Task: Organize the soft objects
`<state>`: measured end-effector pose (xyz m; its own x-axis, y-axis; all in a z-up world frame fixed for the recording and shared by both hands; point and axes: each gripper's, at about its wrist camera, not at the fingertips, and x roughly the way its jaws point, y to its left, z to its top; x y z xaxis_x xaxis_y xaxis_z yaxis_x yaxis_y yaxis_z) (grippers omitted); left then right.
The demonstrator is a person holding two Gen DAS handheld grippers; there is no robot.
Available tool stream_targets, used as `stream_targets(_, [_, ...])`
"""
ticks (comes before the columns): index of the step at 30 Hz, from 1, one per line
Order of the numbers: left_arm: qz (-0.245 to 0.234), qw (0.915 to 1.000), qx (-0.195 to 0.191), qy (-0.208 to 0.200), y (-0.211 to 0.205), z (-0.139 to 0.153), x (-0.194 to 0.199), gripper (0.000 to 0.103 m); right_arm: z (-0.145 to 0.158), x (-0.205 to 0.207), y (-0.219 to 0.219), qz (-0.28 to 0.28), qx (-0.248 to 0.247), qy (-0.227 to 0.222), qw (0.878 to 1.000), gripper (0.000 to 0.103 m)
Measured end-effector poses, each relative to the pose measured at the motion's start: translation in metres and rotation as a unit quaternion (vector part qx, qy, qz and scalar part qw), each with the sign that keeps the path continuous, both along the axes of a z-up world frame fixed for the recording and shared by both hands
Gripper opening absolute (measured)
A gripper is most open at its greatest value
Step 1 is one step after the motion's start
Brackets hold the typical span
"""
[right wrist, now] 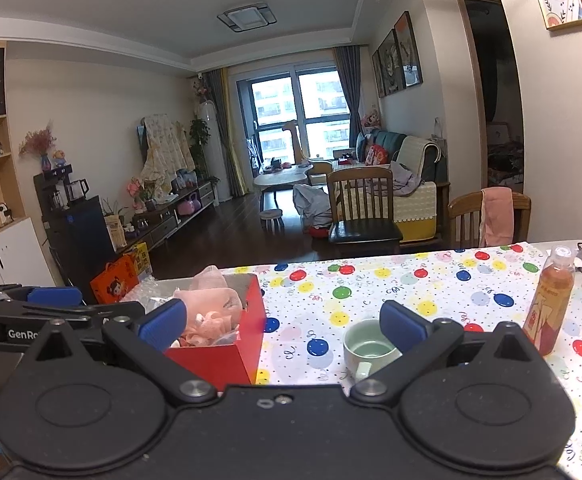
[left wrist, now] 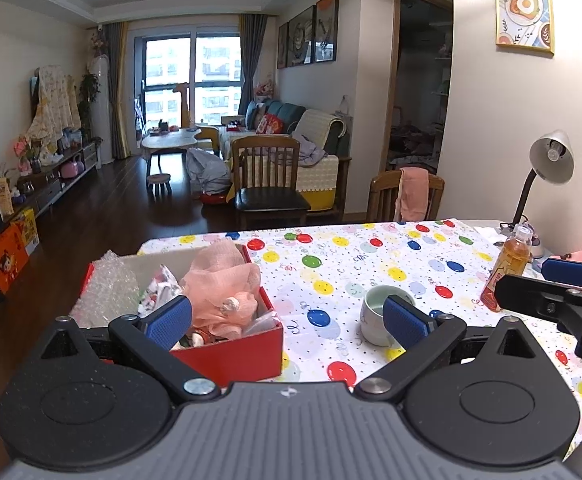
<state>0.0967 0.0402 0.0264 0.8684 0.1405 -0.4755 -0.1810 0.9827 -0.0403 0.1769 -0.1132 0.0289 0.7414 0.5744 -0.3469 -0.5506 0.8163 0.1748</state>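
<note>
Red box (left wrist: 235, 354), open-topped, stands at the near left corner of the table (left wrist: 371, 264), on a white cloth printed with coloured balloons. Contents: pink mesh fabric (left wrist: 223, 280), heaped above the rim; a small plush figure (left wrist: 233, 303) among its folds; clear bubble wrap (left wrist: 107, 284) at the left end; a printed soft item (left wrist: 161, 284) between wrap and mesh. Left gripper (left wrist: 287, 322): jaws spread wide, holding nothing; its left blue pad (left wrist: 169, 322) overlaps the box's near edge in view, its right pad in front of a white cup (left wrist: 375, 316), the mesh lying up and left of the gap between them. Right gripper (right wrist: 283, 326): jaws likewise wide apart and empty; the box and its pink fabric sit behind the left pad (right wrist: 163, 324), the cup just inside the right pad. Bottle of amber drink (right wrist: 551, 300) stands upright to the right, apart from the cup. Desk lamp (left wrist: 547, 168) at the far right edge.
</note>
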Motion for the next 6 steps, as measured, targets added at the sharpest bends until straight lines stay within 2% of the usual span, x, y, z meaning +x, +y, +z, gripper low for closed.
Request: stream_targets(6, [0.004, 0.9999, -0.008, 0.011, -0.0066, -0.0032, 0.0052, 0.102, -0.0016, 0.0033, -0.0054, 0.000, -0.017, 0.004, 1.000, 0.103])
